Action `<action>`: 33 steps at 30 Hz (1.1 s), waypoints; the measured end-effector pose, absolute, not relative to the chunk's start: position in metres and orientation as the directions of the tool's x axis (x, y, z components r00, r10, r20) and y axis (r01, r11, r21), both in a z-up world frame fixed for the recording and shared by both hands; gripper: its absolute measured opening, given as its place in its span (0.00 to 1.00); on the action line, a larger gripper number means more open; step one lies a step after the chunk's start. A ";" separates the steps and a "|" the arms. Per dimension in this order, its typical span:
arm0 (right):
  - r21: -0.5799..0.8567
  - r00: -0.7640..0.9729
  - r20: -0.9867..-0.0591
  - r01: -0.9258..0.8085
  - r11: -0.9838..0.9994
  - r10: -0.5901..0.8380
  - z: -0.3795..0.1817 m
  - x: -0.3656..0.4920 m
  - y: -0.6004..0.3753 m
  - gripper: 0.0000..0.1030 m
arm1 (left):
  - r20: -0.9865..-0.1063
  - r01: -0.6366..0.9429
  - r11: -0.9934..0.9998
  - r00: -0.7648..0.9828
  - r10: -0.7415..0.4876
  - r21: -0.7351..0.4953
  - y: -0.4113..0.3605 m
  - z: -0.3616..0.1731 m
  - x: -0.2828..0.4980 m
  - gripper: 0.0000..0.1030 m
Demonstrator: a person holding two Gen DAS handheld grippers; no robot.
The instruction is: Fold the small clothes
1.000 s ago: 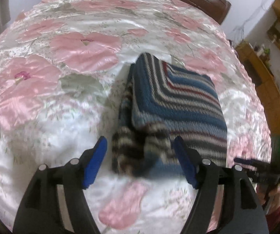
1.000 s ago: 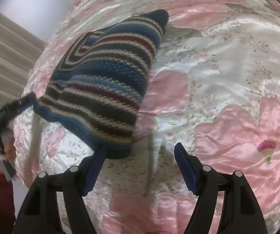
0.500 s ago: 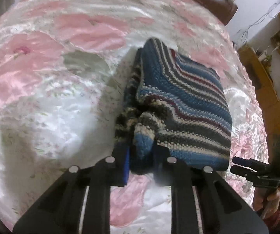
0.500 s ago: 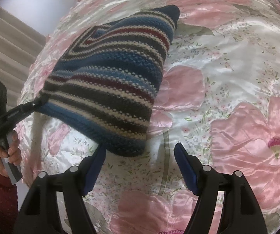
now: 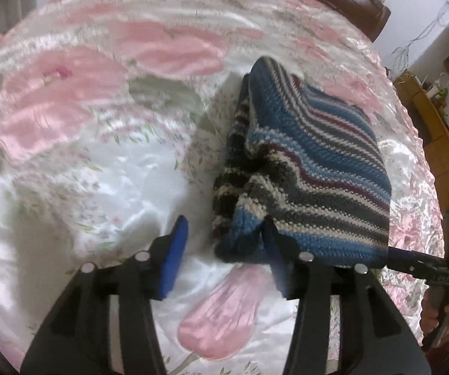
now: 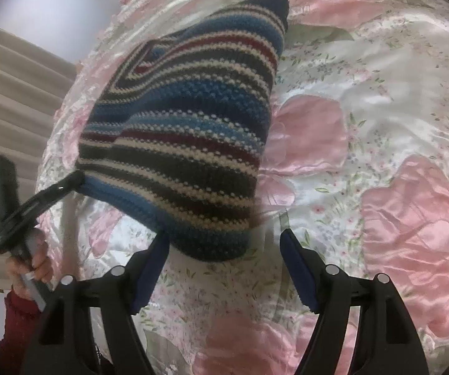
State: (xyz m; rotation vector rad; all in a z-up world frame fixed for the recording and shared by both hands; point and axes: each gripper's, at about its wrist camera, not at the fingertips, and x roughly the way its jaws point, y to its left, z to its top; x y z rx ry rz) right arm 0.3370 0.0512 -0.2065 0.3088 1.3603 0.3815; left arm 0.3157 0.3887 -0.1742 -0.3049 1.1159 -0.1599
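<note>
Lying folded on the bed (image 5: pixel 77 193) ahead, the knit (image 5: pixel 312 175) looks nearly done; both tools (image 5: pixel 224 253) (image 6: pixel 224 268) gape, empty.

Bedspread (image 5: pixel 68 100) motion-blurred, sweater's (image 6: pixel 177 143) underside hidden, shelf items (image 5: pixel 440 84) too small
</note>
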 end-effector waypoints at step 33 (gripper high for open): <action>0.349 0.207 -0.904 -0.150 0.925 0.375 -0.176 0.349 0.045 0.60 | -0.825 0.085 0.903 0.378 -0.420 -0.421 0.376 -0.160 0.328 0.80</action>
